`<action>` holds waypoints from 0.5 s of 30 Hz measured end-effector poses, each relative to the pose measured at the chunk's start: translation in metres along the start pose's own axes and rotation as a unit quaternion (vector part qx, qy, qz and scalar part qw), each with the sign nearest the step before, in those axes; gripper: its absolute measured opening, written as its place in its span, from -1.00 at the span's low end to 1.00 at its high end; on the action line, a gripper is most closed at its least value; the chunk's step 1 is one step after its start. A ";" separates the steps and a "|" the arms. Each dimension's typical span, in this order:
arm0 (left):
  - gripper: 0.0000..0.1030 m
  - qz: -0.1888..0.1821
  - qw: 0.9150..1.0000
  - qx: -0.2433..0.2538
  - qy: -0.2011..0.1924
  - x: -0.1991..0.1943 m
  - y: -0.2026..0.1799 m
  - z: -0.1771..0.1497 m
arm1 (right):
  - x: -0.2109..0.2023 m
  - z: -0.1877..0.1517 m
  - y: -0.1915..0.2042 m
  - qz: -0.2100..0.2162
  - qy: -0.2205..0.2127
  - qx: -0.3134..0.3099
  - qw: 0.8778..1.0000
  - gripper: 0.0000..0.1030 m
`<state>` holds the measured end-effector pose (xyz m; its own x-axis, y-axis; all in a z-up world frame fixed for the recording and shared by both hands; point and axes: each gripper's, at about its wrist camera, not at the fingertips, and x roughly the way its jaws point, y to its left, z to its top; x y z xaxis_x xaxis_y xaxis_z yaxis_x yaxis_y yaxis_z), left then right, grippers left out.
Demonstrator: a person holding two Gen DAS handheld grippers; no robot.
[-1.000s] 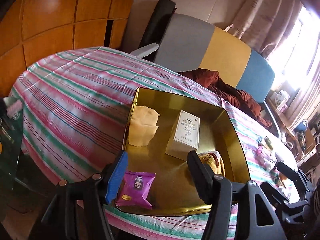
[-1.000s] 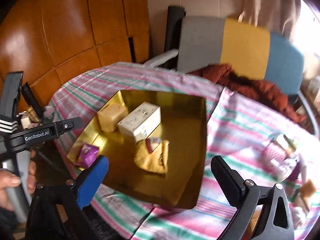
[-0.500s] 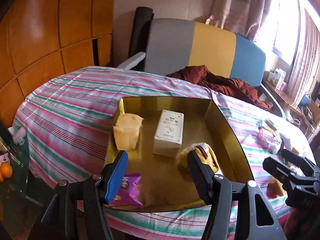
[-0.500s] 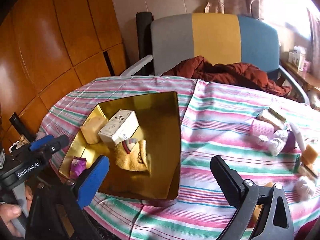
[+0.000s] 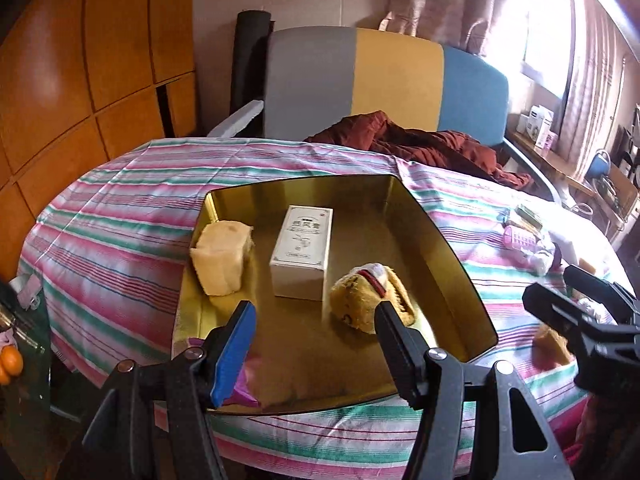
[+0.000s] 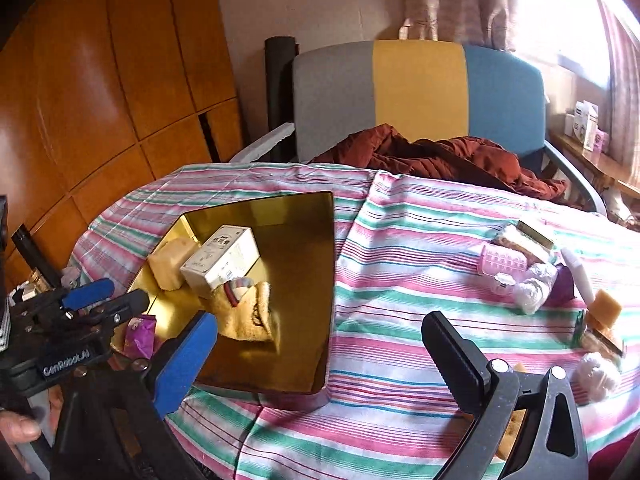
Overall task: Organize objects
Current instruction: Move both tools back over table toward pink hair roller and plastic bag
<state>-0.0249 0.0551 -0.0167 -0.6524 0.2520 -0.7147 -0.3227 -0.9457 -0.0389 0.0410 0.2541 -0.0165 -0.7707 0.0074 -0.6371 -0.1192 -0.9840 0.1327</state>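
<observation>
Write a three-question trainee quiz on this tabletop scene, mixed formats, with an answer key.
1. True or false: the white box lies inside the gold tray.
2. Which item lies outside the tray, on the striped tablecloth? A) purple packet B) pink hair roller C) yellow plush toy
3. Fill in: the left gripper has its fingers apart, holding ____.

Key: 1 true; 2 B; 3 nothing

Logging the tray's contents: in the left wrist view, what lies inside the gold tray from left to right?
Pale sponge block → white box → yellow plush toy. The purple packet, partly hidden behind the blue finger, is left out.
</observation>
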 end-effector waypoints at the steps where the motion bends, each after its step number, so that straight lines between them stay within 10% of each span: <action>1: 0.22 -0.005 1.000 0.004 0.001 0.001 -0.002 0.000 | 0.000 0.000 -0.005 -0.003 0.003 0.008 1.000 0.99; 15: 0.22 -0.084 0.996 0.019 0.033 0.013 -0.033 0.009 | -0.009 -0.009 -0.103 -0.063 0.043 0.134 0.988 1.00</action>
<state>-0.0283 0.0911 -0.0184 -0.5413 0.3911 -0.7443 -0.4500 -0.8825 -0.1366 0.0661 0.3540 -0.0317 -0.6850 0.1008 -0.7215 -0.3817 -0.8932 0.2376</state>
